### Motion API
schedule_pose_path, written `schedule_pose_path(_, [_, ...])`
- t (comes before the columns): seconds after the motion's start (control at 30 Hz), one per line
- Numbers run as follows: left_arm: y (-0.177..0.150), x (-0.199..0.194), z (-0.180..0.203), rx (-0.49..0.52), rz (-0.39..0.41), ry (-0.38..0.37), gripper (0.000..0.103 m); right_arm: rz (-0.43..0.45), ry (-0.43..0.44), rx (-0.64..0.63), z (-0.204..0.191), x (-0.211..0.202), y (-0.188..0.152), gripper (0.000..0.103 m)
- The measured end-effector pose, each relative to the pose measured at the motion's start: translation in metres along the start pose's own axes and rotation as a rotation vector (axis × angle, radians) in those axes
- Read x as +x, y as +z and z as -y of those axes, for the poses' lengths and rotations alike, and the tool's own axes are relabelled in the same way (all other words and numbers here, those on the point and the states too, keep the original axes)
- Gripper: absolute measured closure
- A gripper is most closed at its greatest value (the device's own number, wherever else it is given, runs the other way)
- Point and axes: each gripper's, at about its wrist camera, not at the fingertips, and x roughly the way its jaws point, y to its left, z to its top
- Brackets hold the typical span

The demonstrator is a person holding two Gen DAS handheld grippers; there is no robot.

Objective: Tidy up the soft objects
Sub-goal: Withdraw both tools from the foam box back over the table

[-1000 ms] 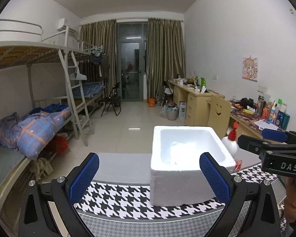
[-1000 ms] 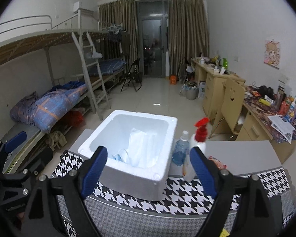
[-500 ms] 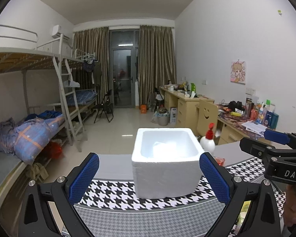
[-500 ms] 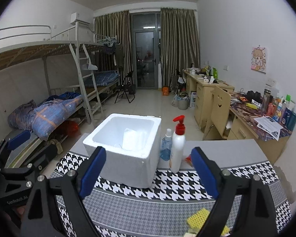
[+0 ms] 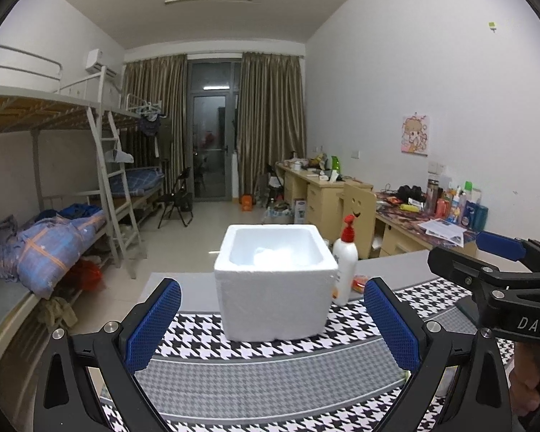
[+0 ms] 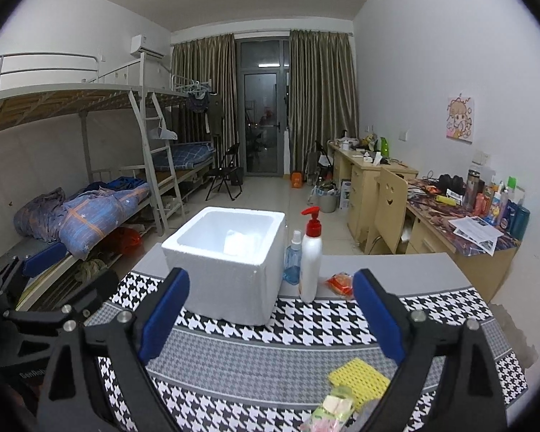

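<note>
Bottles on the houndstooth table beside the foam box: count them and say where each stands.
2. The white pump bottle with a red top stands right of the foam box; the small blue spray bottle stands between them, slightly behind. Others may hide behind the box.

L gripper [image 5: 271,318] open, foam box [image 5: 274,288] ahead, pump bottle [image 5: 345,268] beside

White walls, tiled floor [image 6: 270,194], bunk beds [image 6: 72,108] left, desks [image 6: 378,172] right, curtained glass door [image 6: 262,108].

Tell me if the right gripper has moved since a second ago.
Yes. The right gripper has backed away from the foam box: the box looks smaller and farther, and a yellow sponge has appeared.
</note>
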Motion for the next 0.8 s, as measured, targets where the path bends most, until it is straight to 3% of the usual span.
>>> schedule_pose_path(0.47, [-0.009,-0.017,0.01,-0.016,0.017,-0.021,0.001,0.025,-0.05,-0.005,0.004,-0.024,-0.024,0.008])
schedule_pose_path(0.8, [-0.026,-0.017,0.034,-0.003,0.007,-0.079,0.001,0.031,-0.106,0.033,0.022,-0.038,-0.046,0.008])
